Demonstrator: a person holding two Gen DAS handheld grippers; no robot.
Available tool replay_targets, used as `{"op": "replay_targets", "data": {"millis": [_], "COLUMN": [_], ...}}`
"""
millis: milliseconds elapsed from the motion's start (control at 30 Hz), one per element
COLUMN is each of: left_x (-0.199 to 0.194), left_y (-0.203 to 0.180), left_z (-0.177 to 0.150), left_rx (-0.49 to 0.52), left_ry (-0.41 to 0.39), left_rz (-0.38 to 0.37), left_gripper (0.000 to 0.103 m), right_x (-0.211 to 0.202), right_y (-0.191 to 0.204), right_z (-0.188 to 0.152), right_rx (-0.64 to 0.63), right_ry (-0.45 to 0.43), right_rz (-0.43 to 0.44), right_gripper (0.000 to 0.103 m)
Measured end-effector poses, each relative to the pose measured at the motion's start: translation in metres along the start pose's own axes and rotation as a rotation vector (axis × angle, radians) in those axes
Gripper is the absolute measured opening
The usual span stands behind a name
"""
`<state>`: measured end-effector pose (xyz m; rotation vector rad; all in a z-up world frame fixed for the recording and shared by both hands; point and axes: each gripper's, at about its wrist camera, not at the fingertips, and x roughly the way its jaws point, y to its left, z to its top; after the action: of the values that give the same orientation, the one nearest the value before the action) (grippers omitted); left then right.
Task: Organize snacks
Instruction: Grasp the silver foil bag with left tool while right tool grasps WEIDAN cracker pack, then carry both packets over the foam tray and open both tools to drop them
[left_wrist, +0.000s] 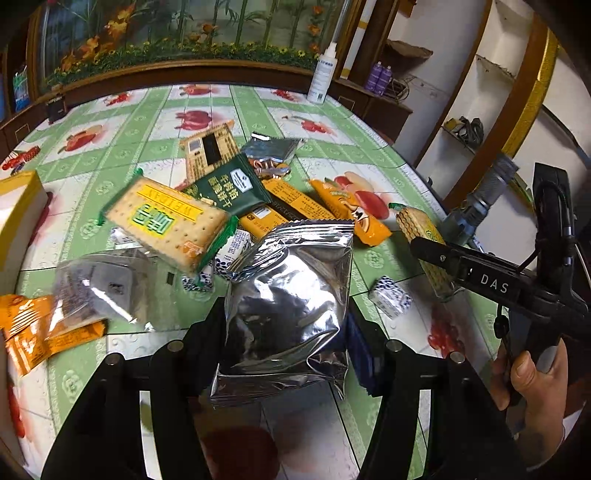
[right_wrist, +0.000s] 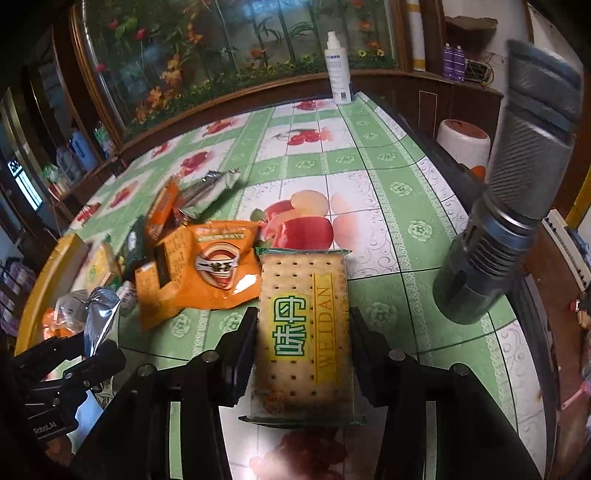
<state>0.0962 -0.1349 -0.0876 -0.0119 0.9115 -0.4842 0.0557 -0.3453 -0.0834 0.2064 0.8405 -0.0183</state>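
Silver foil pouch (left_wrist: 288, 310) sits closest, crinkly and shiny, clamped between the left gripper (left_wrist: 286, 332) pads just above the table (left_wrist: 332, 155). Over on the other side, the right gripper (right_wrist: 303, 343) is squeezed onto a cracker pack (right_wrist: 303, 332), green-edged with a yellow label. Tablecloth is glossy green-and-white checks with fruit prints. Further back there's a messy snack pile (left_wrist: 236, 195): orange packets, a dark green one, more crackers, small wrapped candies. A white spray bottle (left_wrist: 322, 75) stands at the far edge, with a flowery painted glass panel (left_wrist: 177, 33) behind.
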Motion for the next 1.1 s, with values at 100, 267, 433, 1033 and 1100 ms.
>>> {"op": "replay_targets", "data": {"millis": [100, 267, 433, 1033, 1100], "left_x": [-0.018, -0.045, -0.070, -0.130, -0.133], "left_y": [0.001, 0.014, 0.036, 0.129, 0.138], "left_z": [-0.004, -0.011, -0.021, -0.049, -0.051], "left_rx": [0.002, -0.009, -0.021, -0.197, -0.214], "left_ry": [-0.031, -0.077, -0.122, -0.193, -0.194], "left_rz": [0.042, 0.167, 0.301, 0.521, 0.531], "left_gripper": [0.058, 0.058, 0.058, 0.059, 0.059], "right_x": [-0.017, -0.042, -0.063, -0.068, -0.068], "right_y": [0.005, 0.026, 0.059, 0.197, 0.207], "right_z": [-0.003, -0.008, -0.014, -0.028, -0.028], "right_rx": [-0.010, -0.050, -0.115, -0.351, -0.365], "right_ry": [-0.023, -0.058, -0.102, -0.110, -0.110], "right_rz": [0.017, 0.052, 0.136, 0.275, 0.285], "right_gripper": [0.048, 0.048, 0.048, 0.048, 0.048]}}
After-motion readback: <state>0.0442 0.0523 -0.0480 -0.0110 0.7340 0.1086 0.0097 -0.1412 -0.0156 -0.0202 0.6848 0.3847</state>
